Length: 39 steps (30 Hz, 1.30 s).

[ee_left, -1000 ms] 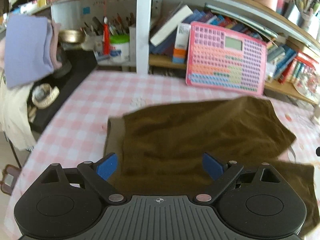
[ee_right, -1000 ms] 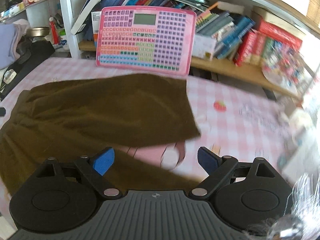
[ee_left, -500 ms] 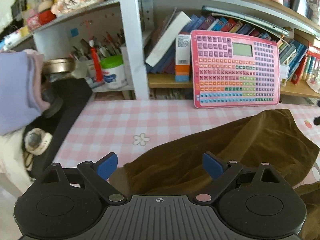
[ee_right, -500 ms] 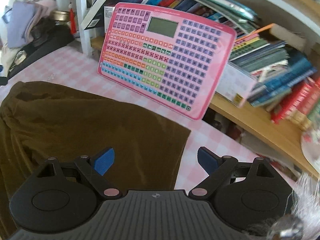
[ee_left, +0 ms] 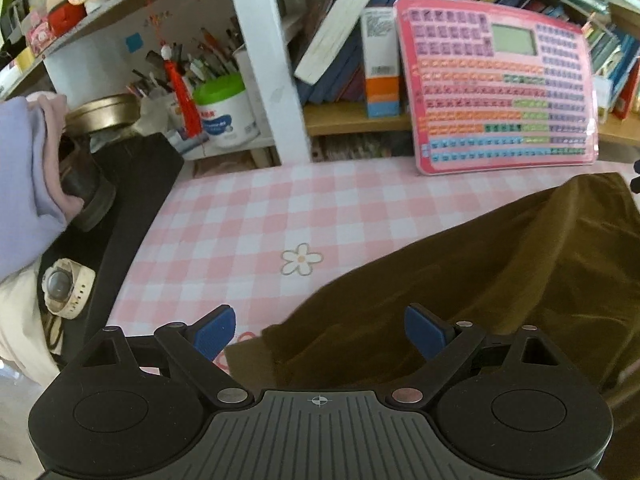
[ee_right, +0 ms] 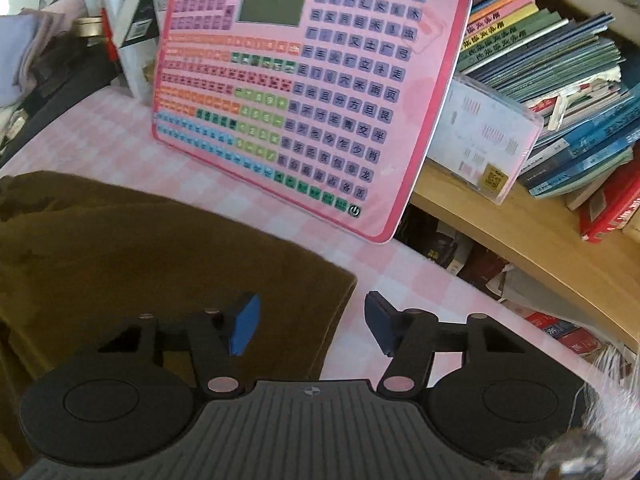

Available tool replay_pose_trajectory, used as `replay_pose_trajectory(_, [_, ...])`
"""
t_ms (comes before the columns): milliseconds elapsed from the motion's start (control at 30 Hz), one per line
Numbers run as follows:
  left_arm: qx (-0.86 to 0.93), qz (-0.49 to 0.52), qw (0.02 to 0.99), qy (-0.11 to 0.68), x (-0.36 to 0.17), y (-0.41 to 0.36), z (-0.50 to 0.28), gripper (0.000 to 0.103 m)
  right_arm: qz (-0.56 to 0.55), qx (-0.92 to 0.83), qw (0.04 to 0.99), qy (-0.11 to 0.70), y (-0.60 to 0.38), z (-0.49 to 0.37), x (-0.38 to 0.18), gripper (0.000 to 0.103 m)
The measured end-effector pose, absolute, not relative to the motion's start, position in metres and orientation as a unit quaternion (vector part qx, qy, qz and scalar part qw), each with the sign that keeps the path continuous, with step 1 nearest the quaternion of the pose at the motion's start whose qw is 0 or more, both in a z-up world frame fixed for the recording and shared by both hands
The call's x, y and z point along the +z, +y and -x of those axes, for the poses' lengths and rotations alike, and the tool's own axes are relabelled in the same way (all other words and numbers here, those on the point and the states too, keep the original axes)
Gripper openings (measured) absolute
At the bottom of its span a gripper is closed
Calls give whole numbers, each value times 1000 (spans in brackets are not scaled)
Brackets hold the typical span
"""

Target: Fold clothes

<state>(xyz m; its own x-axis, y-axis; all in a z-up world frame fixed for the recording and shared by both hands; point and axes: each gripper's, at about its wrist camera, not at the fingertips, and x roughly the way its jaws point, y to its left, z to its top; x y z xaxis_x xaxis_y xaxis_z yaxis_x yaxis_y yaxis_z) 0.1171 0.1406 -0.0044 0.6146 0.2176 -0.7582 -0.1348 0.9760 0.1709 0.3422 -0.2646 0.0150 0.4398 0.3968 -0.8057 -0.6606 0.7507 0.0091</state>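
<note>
Left-wrist view, nearest the lens: we see the left gripper (ee_left: 320, 330) with its blue pads spread wide and nothing pressed between them, poised over the near corner of the brown garment (ee_left: 480, 280), which lies rumpled on the pink checked tablecloth (ee_left: 248, 216) and spreads away to the right. Right-wrist view: we see the right gripper (ee_right: 310, 322) with its jaws closing at this moment; the garment's (ee_right: 140, 260) right-hand corner and edge lie in the gap between the pads, but the pads do not yet press on it. We judge the cloth to be soft, limp and fairly thick, with a matte nap that should not slip; it will drape and sag wherever it is unsupported, so we would take it at the two outer corners, pinching a hem rather than a single loose layer, and lift both ends together. Both grippers tilt steeply downward toward the table, one at each end of the garment, a pose that suits a paired corner grasp. Farther back, a flower motif (ee_left: 301, 258) marks the bare cloth beyond the garment, and a pink keyboard toy (ee_right: 304, 92) leans against the bookshelf (ee_right: 520, 236), near enough to the far edge that we expect a fold carried away from us to need some care.
</note>
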Motion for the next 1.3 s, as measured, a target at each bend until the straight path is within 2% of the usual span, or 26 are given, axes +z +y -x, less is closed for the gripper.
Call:
replay_pose_trajectory(67, [113,-58,898,421,-7,146,-122,90,157,311,837,423,-263,-350,10,55])
replay_pose_trajectory(167, [105,-64,895,429,-13,152,-132,80,152,306,839,424,-260,-362,2,53])
replay_pose_trajectory(233, [93,-77,890,440,-20,153,-139,78,152,306,836,428,-259,-368,-3,53])
replay_pose_trajectory(467, [51,-89,874,476,-40,158,-156,78,154,314,825,443,-255,-382,-14,53])
replay_pose_trajectory(867, [2,-57,872,486,-50,176,-170,80,152,323,817,452,-252,-386,-21,48])
replay_pose_trajectory(1033, [-12,-34,870,491,-51,182,-172,76,143,323,816,458,-253,-386,-21,20])
replay_pose_trajectory(1100, [-15,-10,867,498,-53,188,-173,74,136,323,812,466,-254,-385,-20,12])
replay_pose_trajectory(1133, [-16,-1,865,501,-53,190,-173,72,133,321,812,469,-255,-384,-19,10])
replay_pose_trajectory(1200, [-30,-6,864,503,-50,187,-173,56,132,310,816,470,-257,-378,-15,9])
replay_pose_trajectory(1267, [-42,-13,861,506,-48,183,-173,16,127,298,826,462,-260,-371,-8,9])
replay_pose_trajectory(1300, [-46,-17,859,510,-47,180,-173,10,122,291,832,455,-262,-366,-3,9])
